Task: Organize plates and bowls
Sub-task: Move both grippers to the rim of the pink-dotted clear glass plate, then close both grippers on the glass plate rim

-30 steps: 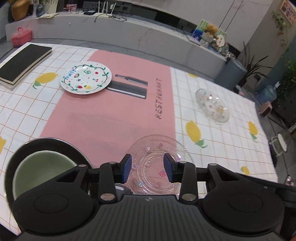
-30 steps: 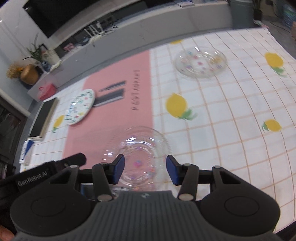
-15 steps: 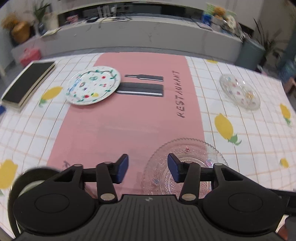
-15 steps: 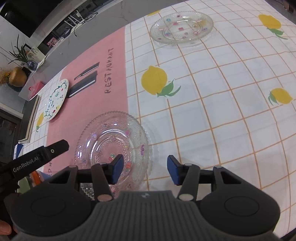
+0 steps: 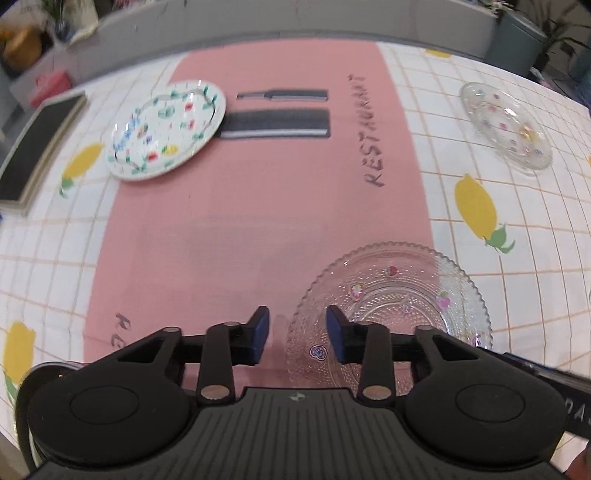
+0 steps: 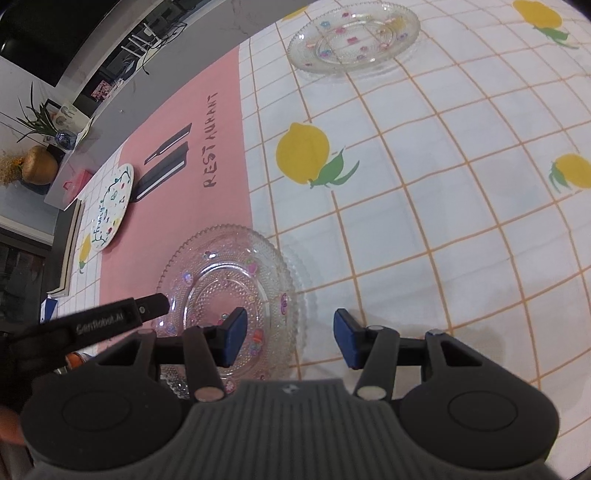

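Mostly lemon-print tablecloth (image 6: 424, 206), pink runner (image 5: 266, 206), grey counter (image 5: 295, 22) behind

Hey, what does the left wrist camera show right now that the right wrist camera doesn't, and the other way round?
Only the left wrist view shows the left tongs, open, and the dark rim of a dish at the lower left. Only the right wrist view shows the right tongs, open, and a potted plant beyond the table. Both show the near glass plate, the far glass plate, the painted white plate and the black book.
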`<move>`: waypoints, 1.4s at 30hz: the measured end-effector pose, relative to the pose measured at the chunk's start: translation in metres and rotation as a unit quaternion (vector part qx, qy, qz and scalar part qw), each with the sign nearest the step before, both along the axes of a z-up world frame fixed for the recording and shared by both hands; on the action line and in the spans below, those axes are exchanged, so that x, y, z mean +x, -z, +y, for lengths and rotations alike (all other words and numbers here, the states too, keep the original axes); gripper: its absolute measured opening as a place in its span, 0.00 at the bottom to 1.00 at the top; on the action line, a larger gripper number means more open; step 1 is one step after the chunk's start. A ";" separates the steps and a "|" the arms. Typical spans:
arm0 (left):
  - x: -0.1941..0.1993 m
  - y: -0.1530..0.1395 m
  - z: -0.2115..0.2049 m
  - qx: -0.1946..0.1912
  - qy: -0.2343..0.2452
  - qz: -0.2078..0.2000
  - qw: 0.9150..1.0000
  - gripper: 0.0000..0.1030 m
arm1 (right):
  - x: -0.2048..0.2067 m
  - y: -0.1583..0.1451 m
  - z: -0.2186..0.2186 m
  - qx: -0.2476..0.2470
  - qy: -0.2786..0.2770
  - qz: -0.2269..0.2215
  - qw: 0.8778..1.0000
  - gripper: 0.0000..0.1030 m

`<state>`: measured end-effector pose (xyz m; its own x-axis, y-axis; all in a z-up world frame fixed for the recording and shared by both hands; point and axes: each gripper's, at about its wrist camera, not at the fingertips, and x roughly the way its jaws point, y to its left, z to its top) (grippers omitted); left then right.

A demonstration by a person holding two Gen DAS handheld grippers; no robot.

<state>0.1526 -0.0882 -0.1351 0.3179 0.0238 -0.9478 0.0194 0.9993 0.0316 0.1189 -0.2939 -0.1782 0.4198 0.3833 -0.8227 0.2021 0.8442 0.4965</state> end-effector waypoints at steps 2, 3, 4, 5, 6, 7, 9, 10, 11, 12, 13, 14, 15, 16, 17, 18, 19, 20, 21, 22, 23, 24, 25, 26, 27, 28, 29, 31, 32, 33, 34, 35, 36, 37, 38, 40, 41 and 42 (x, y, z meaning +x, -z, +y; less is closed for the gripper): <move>0.004 0.003 0.004 -0.016 -0.009 0.015 1.000 0.35 | 0.000 0.001 -0.001 0.007 0.001 -0.001 1.000 0.47; 0.005 0.005 0.005 -0.021 -0.013 0.020 0.999 0.34 | 0.001 0.002 -0.002 0.011 0.003 -0.001 1.000 0.45; 0.005 0.007 0.006 -0.030 -0.015 0.023 0.999 0.33 | 0.001 0.003 -0.004 0.017 0.005 0.000 1.000 0.43; 0.006 0.007 0.006 -0.037 -0.016 0.026 0.999 0.32 | 0.001 0.005 -0.005 0.024 0.007 0.002 1.000 0.40; 0.006 0.007 0.006 -0.039 -0.018 0.027 0.999 0.30 | 0.001 0.006 -0.007 0.034 0.008 0.005 0.999 0.37; 0.007 0.006 0.005 -0.041 -0.019 0.028 0.999 0.27 | 0.001 0.008 -0.008 0.044 0.010 0.007 0.999 0.35; 0.007 0.006 0.006 -0.043 -0.021 0.029 0.998 0.26 | 0.000 0.012 -0.010 0.057 0.013 0.011 0.998 0.28; 0.007 0.006 0.006 -0.045 -0.023 0.029 0.998 0.26 | 0.000 0.013 -0.010 0.061 0.014 0.012 0.998 0.26; 0.007 0.006 0.007 -0.048 -0.025 0.030 0.998 0.26 | -0.001 0.014 -0.010 0.062 0.016 0.013 0.998 0.20; 0.008 0.006 0.009 -0.050 -0.027 0.031 0.998 0.25 | -0.001 0.015 -0.010 0.064 0.018 0.015 0.998 0.14; 0.008 0.006 0.010 -0.053 -0.029 0.032 0.998 0.25 | -0.001 0.017 -0.012 0.067 0.022 0.017 0.997 0.12; 0.008 0.006 0.011 -0.055 -0.031 0.033 0.997 0.24 | -0.001 0.018 -0.013 0.070 0.024 0.018 0.997 0.10; 0.008 0.006 0.011 -0.056 -0.033 0.033 0.997 0.24 | -0.001 0.018 -0.014 0.071 0.026 0.019 0.997 0.08; 0.008 0.006 0.011 -0.056 -0.034 0.034 0.997 0.23 | -0.001 0.019 -0.014 0.072 0.028 0.021 0.997 0.07; 0.008 0.006 0.011 -0.055 -0.034 0.033 0.997 0.23 | -0.001 0.020 -0.015 0.075 0.030 0.022 0.996 0.05; 0.008 0.006 0.010 -0.054 -0.035 0.034 0.997 0.23 | -0.001 0.020 -0.016 0.078 0.031 0.025 0.996 0.05; 0.008 0.006 0.010 -0.053 -0.035 0.035 0.997 0.23 | -0.001 0.020 -0.017 0.078 0.032 0.029 0.996 0.05; 0.008 0.005 0.009 -0.052 -0.034 0.037 0.997 0.22 | 0.000 0.019 -0.017 0.076 0.030 0.031 0.996 0.05; 0.007 0.005 0.008 -0.052 -0.033 0.038 0.997 0.21 | 0.000 0.018 -0.017 0.071 0.028 0.033 0.997 0.05; 0.006 0.005 0.007 -0.052 -0.032 0.039 0.997 0.20 | -0.001 0.016 -0.018 0.067 0.029 0.033 0.997 0.05; 0.005 0.003 0.006 -0.053 -0.031 0.038 0.997 0.19 | -0.001 0.014 -0.019 0.064 0.029 0.032 0.997 0.05; 0.003 0.002 0.005 -0.054 -0.030 0.036 0.997 0.18 | -0.001 0.012 -0.020 0.061 0.029 0.031 0.997 0.05; 0.001 0.001 0.004 -0.056 -0.029 0.035 0.997 0.18 | -0.003 0.011 -0.022 0.059 0.029 0.029 0.997 0.05; -0.001 0.000 0.002 -0.059 -0.028 0.034 0.997 0.18 | -0.004 0.009 -0.024 0.057 0.027 0.030 0.998 0.05; -0.004 -0.001 0.001 -0.061 -0.027 0.034 0.997 0.18 | -0.004 0.008 -0.025 0.054 0.024 0.033 0.998 0.05; -0.006 -0.002 0.000 -0.064 -0.026 0.036 0.997 0.18 | -0.005 0.007 -0.026 0.050 0.022 0.037 0.998 0.05; -0.008 -0.002 -0.002 -0.067 -0.026 0.037 0.997 0.18 | -0.006 0.006 -0.029 0.050 0.022 0.040 0.998 0.05; -0.014 -0.004 -0.004 -0.075 -0.026 0.036 0.996 0.18 | -0.010 0.005 -0.035 0.048 0.021 0.042 0.998 0.05; -0.017 -0.005 -0.004 -0.080 -0.027 0.036 0.996 0.18 | -0.013 0.004 -0.037 0.048 0.021 0.042 0.998 0.05; -0.021 -0.006 -0.005 -0.083 -0.026 0.034 0.996 0.18 | -0.015 0.004 -0.040 0.048 0.020 0.044 0.998 0.06; -0.026 -0.008 -0.007 -0.086 -0.024 0.031 0.996 0.18 | -0.017 0.003 -0.042 0.046 0.018 0.044 0.998 0.06; -0.030 -0.010 -0.008 -0.088 -0.023 0.029 0.995 0.18 | -0.020 0.002 -0.044 0.044 0.016 0.043 0.998 0.06; -0.034 -0.012 -0.009 -0.091 -0.022 0.027 0.995 0.18 | -0.022 0.000 -0.046 0.042 0.014 0.043 0.998 0.06; -0.039 -0.013 -0.010 -0.094 -0.022 0.025 0.995 0.18 | -0.025 0.000 -0.048 0.040 0.013 0.043 0.998 0.06; -0.043 -0.014 -0.010 -0.099 -0.023 0.024 0.995 0.18 | -0.027 -0.002 -0.049 0.038 0.011 0.042 0.998 0.06; -0.051 -0.016 -0.009 -0.108 -0.024 0.024 0.994 0.18 | -0.032 -0.004 -0.052 0.034 0.009 0.041 0.999 0.06; -0.055 -0.016 -0.008 -0.113 -0.026 0.025 0.993 0.18 | -0.034 -0.005 -0.053 0.032 0.008 0.040 0.999 0.06; -0.058 -0.017 -0.008 -0.117 -0.027 0.025 0.992 0.18 | -0.035 -0.005 -0.053 0.029 0.006 0.040 0.999 0.06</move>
<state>0.0944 -0.0960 -0.1182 0.2754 -0.1831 -0.9437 -0.0392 0.9787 -0.2013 0.0835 -0.3471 -0.1729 0.3593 0.4266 -0.8300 0.2534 0.8114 0.5267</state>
